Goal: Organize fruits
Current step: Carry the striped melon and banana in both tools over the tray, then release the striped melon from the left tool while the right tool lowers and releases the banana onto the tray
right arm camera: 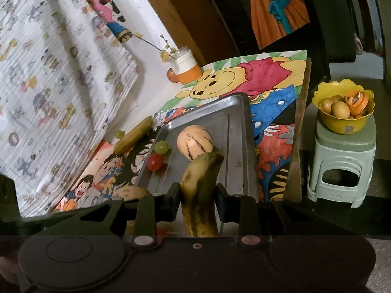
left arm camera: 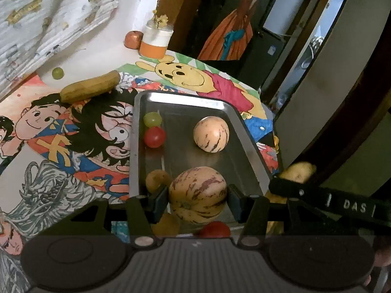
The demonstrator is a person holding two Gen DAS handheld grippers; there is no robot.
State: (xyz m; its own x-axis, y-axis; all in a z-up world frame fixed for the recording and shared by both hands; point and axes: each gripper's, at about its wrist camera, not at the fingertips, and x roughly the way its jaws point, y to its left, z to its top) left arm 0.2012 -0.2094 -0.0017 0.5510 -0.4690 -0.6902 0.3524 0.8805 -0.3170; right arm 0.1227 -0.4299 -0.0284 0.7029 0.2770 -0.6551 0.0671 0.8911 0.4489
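Note:
A metal tray (left arm camera: 246, 127) lies on the cartoon-print table. My left gripper (left arm camera: 198, 197) is shut on a striped pepino melon (left arm camera: 198, 193) at the tray's near end. A second striped melon (left arm camera: 211, 133), a green grape (left arm camera: 152, 119) and a red tomato (left arm camera: 154, 136) lie in the tray. My right gripper (right arm camera: 197, 197) is shut on a spotted banana (right arm camera: 199, 190) over the tray's (right arm camera: 240, 131) near end; the same gripper shows at the right of the left view. A second banana (left arm camera: 90, 89) and a green grape (left arm camera: 57, 73) lie on the table to the far left.
An orange-and-white jar (left arm camera: 156, 40) with dried flowers and an orange fruit (left arm camera: 133, 39) stand at the table's far edge. A yellow bowl of fruit (right arm camera: 343, 108) sits on a pale plastic stool (right arm camera: 341, 171) to the right. More small fruits (left arm camera: 156, 179) lie near the tray's front corner.

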